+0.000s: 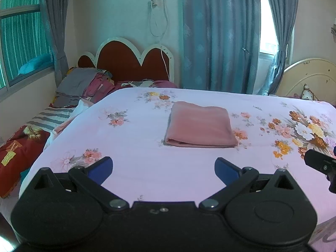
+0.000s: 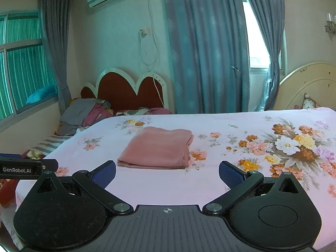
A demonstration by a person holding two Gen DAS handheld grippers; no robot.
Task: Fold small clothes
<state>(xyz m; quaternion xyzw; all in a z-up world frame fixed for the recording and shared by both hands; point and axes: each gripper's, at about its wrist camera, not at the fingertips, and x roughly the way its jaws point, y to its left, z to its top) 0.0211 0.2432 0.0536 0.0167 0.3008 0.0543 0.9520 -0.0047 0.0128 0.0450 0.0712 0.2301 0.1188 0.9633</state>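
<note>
Pink folded cloth (image 1: 200, 125) flat on floral bedsheet (image 1: 134, 168) | left gripper (image 1: 163, 168) wide, empty | right gripper (image 2: 167, 173) wide, empty

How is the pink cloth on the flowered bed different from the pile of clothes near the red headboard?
The pink cloth is folded into a flat, neat rectangle; the pile of clothes is loose and rumpled. The cloth is one plain colour; the pile mixes grey and dark pink pieces. The cloth lies on the flowered sheet, in front of both open grippers; the pile sits farther back, at the red headboard. Neither is held.
</note>
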